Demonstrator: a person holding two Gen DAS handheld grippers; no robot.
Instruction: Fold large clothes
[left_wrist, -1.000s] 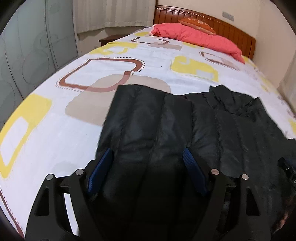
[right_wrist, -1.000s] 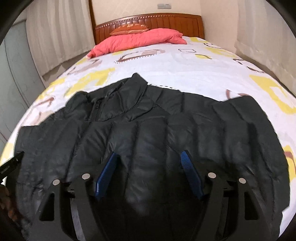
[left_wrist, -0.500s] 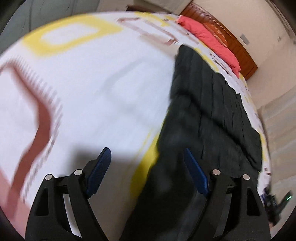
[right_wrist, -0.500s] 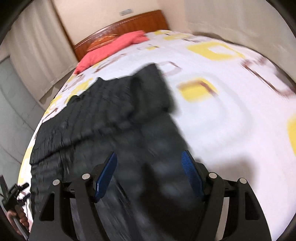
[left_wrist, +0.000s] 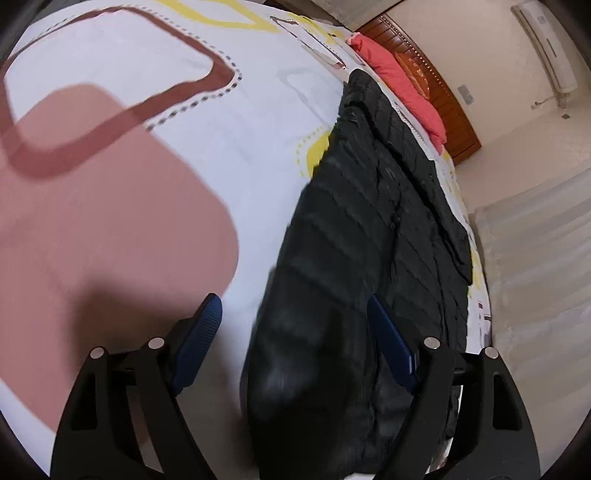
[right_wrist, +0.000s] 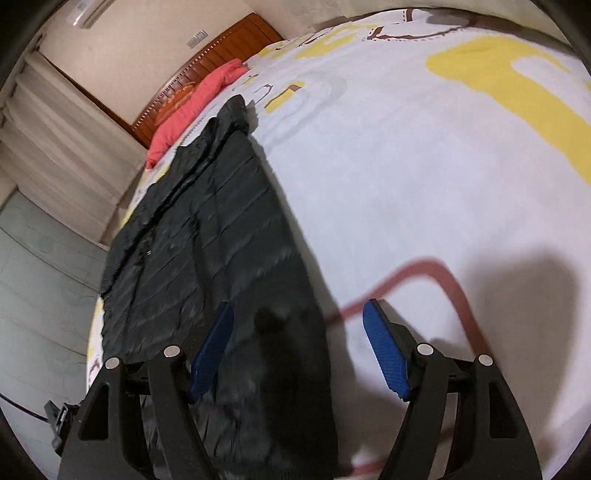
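Observation:
A black quilted puffer jacket lies flat on the patterned bedsheet. My left gripper is open and hangs low over the jacket's left edge, which runs between its blue fingers. The jacket also shows in the right wrist view. My right gripper is open and straddles the jacket's right edge near the hem, one finger over the fabric and the other over the sheet. Neither gripper holds anything.
A red pillow and a wooden headboard stand at the far end of the bed; both show in the right wrist view too, pillow and headboard. Curtains and a pale wardrobe flank the bed.
Both grippers have swung outward from the jacket's middle to its two side edges and dropped lower toward the bed. Both have stayed open.

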